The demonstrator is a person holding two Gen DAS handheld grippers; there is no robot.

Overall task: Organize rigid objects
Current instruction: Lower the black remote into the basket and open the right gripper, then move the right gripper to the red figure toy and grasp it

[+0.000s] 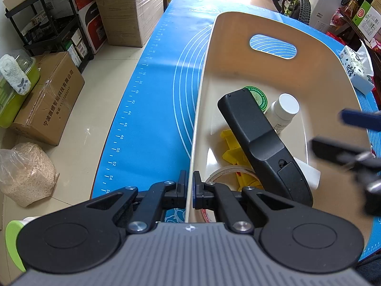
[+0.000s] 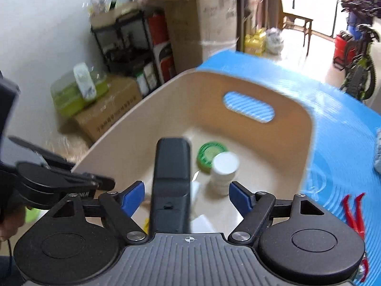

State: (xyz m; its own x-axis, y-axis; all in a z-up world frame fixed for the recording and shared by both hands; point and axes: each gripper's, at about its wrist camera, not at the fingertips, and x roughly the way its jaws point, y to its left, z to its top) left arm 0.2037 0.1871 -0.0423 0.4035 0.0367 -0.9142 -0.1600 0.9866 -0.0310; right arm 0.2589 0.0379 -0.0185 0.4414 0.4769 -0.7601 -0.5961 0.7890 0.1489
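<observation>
My left claw point(image 1: 190, 186) pinched the bin's wall point(image 1: 194, 143), steadying it. My right claw point(image 2: 187, 194) stood spread, the remote point(image 2: 172, 181) loose between its jaws, leaning inside.

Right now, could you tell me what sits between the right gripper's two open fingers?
The black remote stands between the right gripper's spread jaws, clear of both blue pads, resting in the beige bin. The right wrist view shows this best.

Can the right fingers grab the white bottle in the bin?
Probably yes. The right gripper is open above the bin, and the white bottle stands upright with its cap showing. The black remote leans close beside it, so it could get bumped.
</observation>
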